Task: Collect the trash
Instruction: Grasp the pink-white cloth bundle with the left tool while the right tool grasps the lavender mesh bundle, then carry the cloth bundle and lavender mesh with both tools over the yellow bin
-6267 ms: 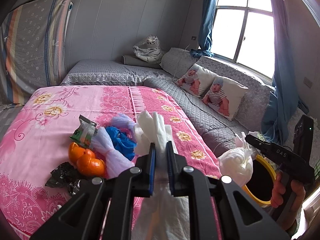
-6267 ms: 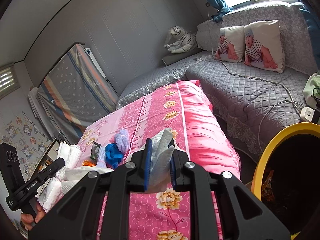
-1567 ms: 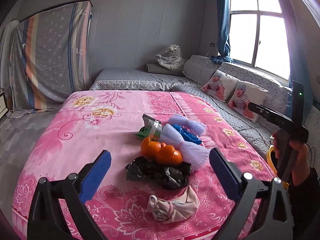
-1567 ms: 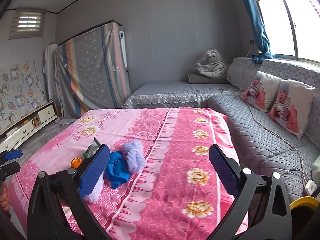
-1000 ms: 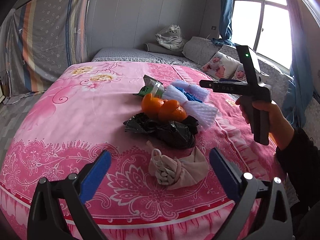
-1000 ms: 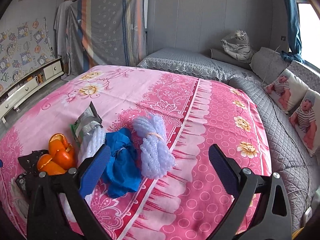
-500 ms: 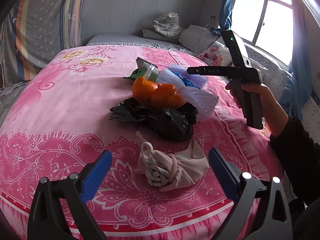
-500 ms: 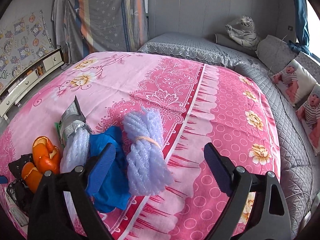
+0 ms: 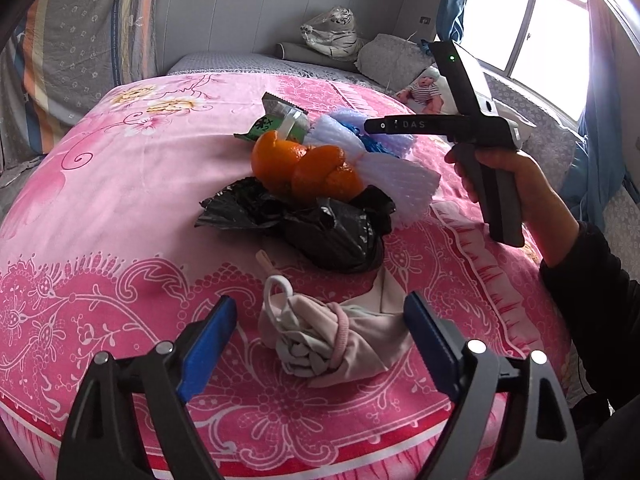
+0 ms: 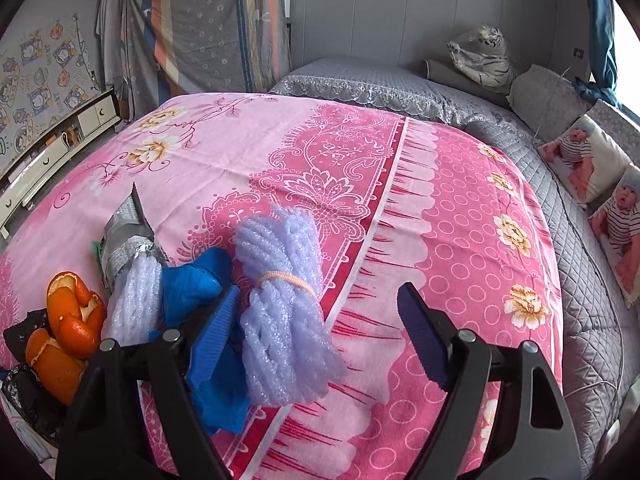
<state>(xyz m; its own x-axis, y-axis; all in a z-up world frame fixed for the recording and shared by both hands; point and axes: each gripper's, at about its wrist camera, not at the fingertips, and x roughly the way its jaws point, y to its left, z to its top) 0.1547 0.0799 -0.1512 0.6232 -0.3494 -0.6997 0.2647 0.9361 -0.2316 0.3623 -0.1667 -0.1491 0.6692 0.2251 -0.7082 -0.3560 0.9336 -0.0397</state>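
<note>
A crumpled pale pink mask wad [image 9: 332,336] lies on the pink bedspread [image 9: 120,208], between the fingers of my left gripper [image 9: 320,336]. Its jaws are closing and the pads do not touch the wad. Behind it sit a black plastic bag [image 9: 320,224], orange peels [image 9: 308,168] and a silver-green wrapper [image 9: 280,120]. In the right wrist view a lilac foam net bundle [image 10: 280,304] tied with a band lies between the fingers of my right gripper [image 10: 316,328]. Those jaws are closing too, with a gap on the right side. A blue plastic scrap [image 10: 200,304] lies beside the bundle.
A person's hand [image 9: 516,184] holds the other gripper over the trash pile. A white foam net [image 9: 400,184] lies right of the peels. Grey quilted bedding [image 10: 580,280] with baby-print pillows [image 10: 592,160] runs along the right. A cabinet [image 10: 48,152] stands at the left wall.
Both grippers dropped toward the bedspread and their jaws narrowed. The mask wad now sits between the left fingers, the foam bundle between the right ones.
</note>
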